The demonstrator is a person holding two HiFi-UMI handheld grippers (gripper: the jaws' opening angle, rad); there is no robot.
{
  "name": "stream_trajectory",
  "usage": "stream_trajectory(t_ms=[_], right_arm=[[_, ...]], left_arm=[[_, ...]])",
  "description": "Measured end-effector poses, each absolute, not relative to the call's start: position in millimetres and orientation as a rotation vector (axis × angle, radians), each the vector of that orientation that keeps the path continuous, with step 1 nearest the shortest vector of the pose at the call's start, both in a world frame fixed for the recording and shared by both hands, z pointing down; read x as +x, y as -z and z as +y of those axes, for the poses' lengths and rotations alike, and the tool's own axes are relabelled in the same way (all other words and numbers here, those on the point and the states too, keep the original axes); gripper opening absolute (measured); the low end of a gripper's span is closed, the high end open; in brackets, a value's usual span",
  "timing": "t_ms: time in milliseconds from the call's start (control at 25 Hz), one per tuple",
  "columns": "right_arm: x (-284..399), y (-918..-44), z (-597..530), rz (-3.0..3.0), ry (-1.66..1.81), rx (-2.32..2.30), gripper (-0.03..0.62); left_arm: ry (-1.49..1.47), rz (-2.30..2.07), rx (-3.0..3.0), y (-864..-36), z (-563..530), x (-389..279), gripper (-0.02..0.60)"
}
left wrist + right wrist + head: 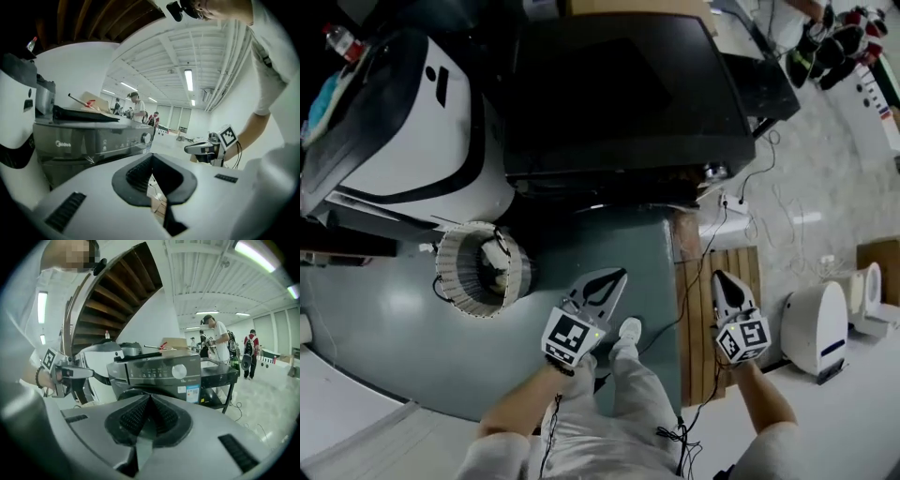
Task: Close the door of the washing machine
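The dark grey washing machine (628, 94) stands straight ahead, seen from above in the head view. The right gripper view shows its control panel and round knob (179, 371). My own jaws hide its door there, and in the head view no door leaf sticks out from the front. Both grippers hang in the air in front of the machine, apart from it. My left gripper (619, 275) (151, 157) is shut with nothing between its pads. My right gripper (719, 277) (150, 397) is shut and empty too. Each gripper also shows in the other's view, the left gripper (70, 373) and the right gripper (201, 147).
A white and black machine (412, 122) stands left of the washer. A ribbed drum part (478, 267) lies on the grey floor. At the right are a wooden pallet (722, 319) with cables, a white appliance (816, 328) and a black stand (759, 84). People (215, 341) stand far behind.
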State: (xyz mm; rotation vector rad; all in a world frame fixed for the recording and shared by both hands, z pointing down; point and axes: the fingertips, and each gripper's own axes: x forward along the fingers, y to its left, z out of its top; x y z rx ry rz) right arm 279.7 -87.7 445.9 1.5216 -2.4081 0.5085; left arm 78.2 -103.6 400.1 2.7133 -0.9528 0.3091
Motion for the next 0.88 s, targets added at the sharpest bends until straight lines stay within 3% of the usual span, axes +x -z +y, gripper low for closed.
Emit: stream_trajectory(t_ms=[480,880], right_arm=[[242.1,-224.0,-52.8,-2.622,-0.325,1.547,0.018],[250.1,-128.8,-22.8,-2.683,-0.104,1.583,0.017]], left_arm=[[-0.113,-1.257,2.672,-213.8,-70.6,-24.2,0.003],[0.009,-1.45,2.722,-132.6,-41.0,-73.6,0.003]])
